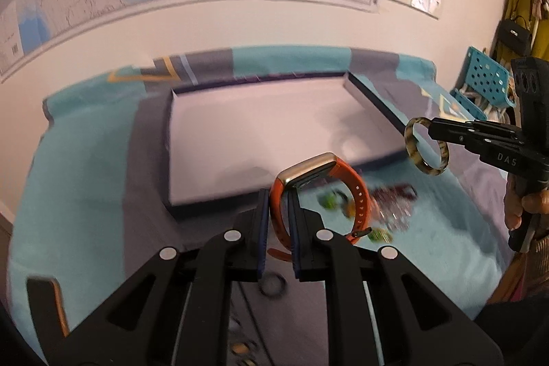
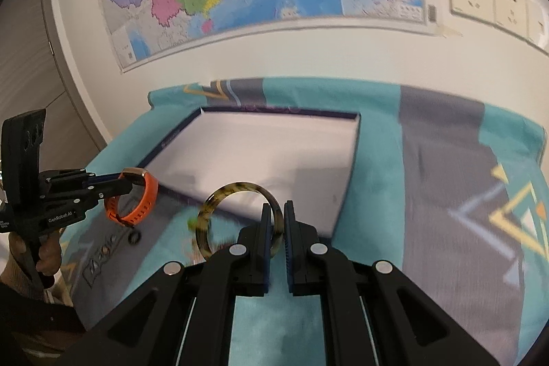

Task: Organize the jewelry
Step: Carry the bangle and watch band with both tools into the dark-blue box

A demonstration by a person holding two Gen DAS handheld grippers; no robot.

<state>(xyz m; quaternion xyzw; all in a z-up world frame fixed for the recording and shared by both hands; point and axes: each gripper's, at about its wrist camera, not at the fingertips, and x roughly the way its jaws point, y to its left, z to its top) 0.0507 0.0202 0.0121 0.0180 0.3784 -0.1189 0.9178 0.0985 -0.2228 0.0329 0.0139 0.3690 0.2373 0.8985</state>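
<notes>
Jewelry is up off the counter in both tongs: my left tongs [image 1: 278,208] are clamped on the orange watch [image 1: 319,194], my right tongs [image 2: 274,222] on the mottled bangle [image 2: 236,218]. Each piece hangs between its pads, just short of the white tray [image 1: 260,126]. I'd carry both over the near rim, lower them well apart, then release gently.

The right gripper [image 2: 277,211] pinches a mottled tortoiseshell bangle [image 2: 236,218] above the teal patterned cloth [image 2: 370,160]; the left gripper [image 2: 132,182] clamps an orange-strapped watch [image 2: 135,198] beside the shallow white-lined tray [image 2: 274,153].
</notes>
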